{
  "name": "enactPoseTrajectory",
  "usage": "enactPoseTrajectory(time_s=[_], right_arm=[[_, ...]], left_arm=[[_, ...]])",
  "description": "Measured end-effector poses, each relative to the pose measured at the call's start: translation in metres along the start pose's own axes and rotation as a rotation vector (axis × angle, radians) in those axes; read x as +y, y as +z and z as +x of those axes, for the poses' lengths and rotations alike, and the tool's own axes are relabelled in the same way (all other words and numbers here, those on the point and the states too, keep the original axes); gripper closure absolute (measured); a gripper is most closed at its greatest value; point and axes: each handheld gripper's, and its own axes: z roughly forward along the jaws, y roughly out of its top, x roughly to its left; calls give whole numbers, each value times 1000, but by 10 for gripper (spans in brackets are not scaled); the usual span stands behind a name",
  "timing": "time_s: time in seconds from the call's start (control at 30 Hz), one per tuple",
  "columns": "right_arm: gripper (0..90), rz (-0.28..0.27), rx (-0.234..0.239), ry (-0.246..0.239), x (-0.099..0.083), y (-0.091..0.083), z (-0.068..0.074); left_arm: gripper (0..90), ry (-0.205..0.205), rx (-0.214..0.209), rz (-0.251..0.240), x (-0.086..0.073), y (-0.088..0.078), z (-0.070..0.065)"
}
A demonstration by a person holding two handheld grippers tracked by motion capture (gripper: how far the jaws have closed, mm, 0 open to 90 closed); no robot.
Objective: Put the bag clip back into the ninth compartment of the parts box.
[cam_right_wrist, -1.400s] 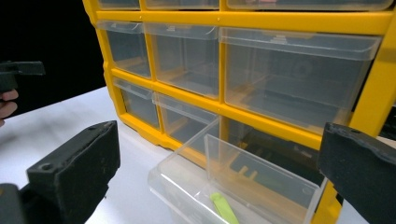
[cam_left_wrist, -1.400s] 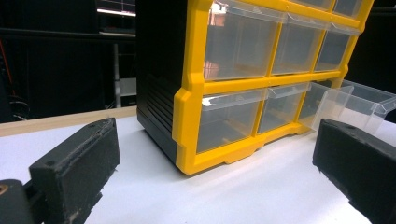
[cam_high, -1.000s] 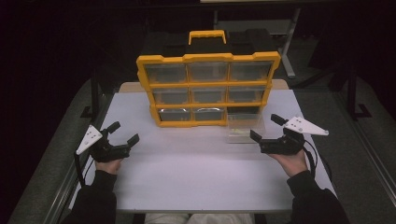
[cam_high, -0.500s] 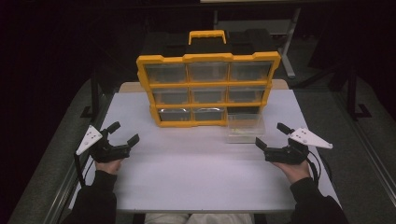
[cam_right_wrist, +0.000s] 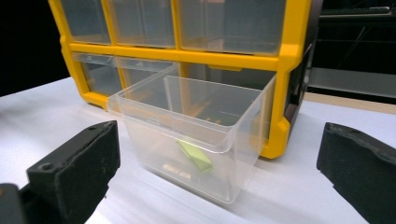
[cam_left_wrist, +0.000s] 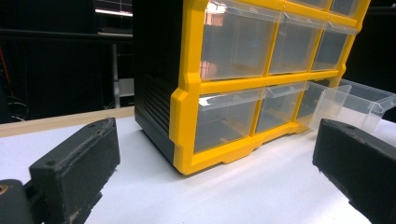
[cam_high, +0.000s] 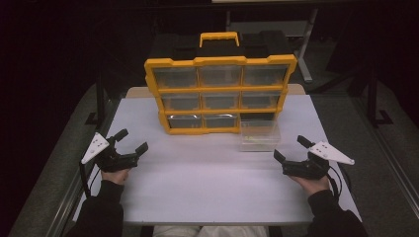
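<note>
Drawn back toward the person, the right tool point(cam_high: 291, 154) now sits clear of the clear plastic drawer point(cam_high: 259, 135), which stands on the white surface point(cam_high: 207, 182) against the yellow-framed 9-drawer organiser point(cam_high: 220, 94). Both tools, left tool point(cam_high: 129, 142) included, gape released; the drawer seems delivered.

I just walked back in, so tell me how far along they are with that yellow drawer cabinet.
One clear drawer is already out of the yellow cabinet, standing on the table before its empty bottom-right slot, a small green piece inside. Nothing is in hand: the left gripper and right gripper are both open, apart from everything. What remains is unclear; the other eight drawers sit closed.
</note>
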Motion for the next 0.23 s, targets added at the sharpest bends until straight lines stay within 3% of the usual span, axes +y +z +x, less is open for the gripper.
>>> enactPoseTrajectory(time_s=[0.23], right_arm=[[0,-11,-3,4,2,0,-1]], left_arm=[[4,-2,-4,2,-1,1,0]])
